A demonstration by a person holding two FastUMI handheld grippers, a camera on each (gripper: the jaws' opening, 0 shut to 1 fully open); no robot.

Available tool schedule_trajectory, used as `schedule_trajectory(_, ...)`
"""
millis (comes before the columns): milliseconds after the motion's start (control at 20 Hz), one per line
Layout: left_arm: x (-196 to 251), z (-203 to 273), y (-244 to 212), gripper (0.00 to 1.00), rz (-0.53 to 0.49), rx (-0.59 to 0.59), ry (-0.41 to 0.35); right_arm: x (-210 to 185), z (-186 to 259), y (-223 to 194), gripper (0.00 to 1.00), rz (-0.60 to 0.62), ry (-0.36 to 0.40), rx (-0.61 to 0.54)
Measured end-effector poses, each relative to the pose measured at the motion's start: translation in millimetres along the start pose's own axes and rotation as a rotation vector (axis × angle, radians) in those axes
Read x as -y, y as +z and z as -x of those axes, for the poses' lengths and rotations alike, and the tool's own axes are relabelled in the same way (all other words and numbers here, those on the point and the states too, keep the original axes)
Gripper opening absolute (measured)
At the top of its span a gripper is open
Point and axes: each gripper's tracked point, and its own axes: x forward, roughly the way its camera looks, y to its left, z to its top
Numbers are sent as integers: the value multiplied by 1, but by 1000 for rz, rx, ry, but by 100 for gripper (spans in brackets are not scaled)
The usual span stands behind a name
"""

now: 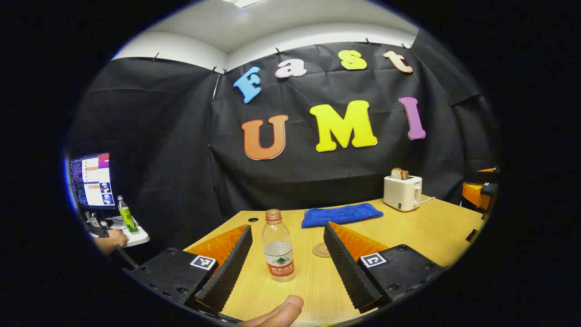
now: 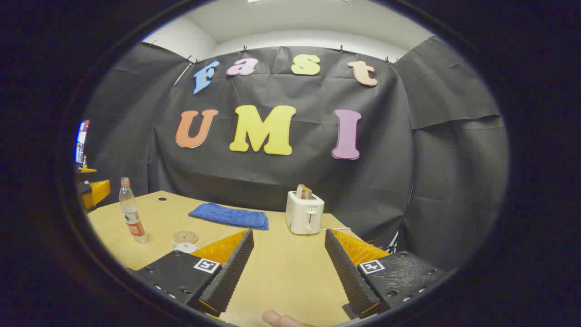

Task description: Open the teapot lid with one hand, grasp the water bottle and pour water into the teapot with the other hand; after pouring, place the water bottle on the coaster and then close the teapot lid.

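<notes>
**Standing uncapped between wide-spread fingers**

Standing upright on the table, the water bottle sits untouched between the left gripper's wide-apart fingers. Right of it, the coaster is half hidden. The right gripper gapes wide; a pale thing, perhaps the teapot, peeks from behind its finger.

A clear glossy plastic water bottle is standing on a smooth matt wood-grain bench, near a fluffy blue cloth and a smooth white plastic toaster.
</notes>
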Motion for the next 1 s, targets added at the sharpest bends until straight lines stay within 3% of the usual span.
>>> schedule_trajectory(300,-21,-7,-20,99,37,-32,-9,-27,5,-8,98,43,36,9)
schedule_trajectory(1000,-40,-11,-25,99,-15,-33,15,-55,-17,-41,97,64,94,-43)
